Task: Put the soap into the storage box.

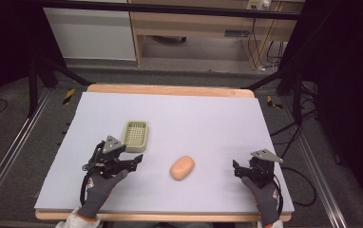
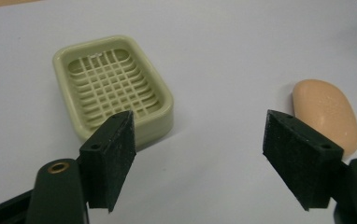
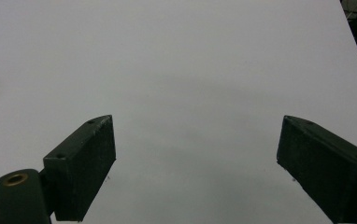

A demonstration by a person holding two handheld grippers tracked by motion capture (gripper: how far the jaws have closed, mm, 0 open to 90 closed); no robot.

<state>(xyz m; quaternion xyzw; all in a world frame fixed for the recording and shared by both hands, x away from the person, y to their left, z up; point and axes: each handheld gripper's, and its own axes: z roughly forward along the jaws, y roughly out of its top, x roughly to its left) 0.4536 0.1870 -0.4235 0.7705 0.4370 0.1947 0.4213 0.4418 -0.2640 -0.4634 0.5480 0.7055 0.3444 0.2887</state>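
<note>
A peach-coloured bar of soap (image 1: 182, 167) lies bare on the white counter (image 1: 203, 118), near the front edge and between two hand-held tools, with a pale green slatted soap dish (image 1: 136, 135) standing empty a little behind and to its left. The left claw (image 1: 139, 159), jaws wide apart and gripping nothing, sits just in front of the dish, pointing toward the soap; the right claw (image 1: 235, 170), also spread and empty, waits well off to the soap's right over bare counter. The bar looks light, hard and smooth, and its rounded ends would likely squirt out of a pinch. The surest hold appears to be across its narrower middle, jaws flat on the long sides.
</note>
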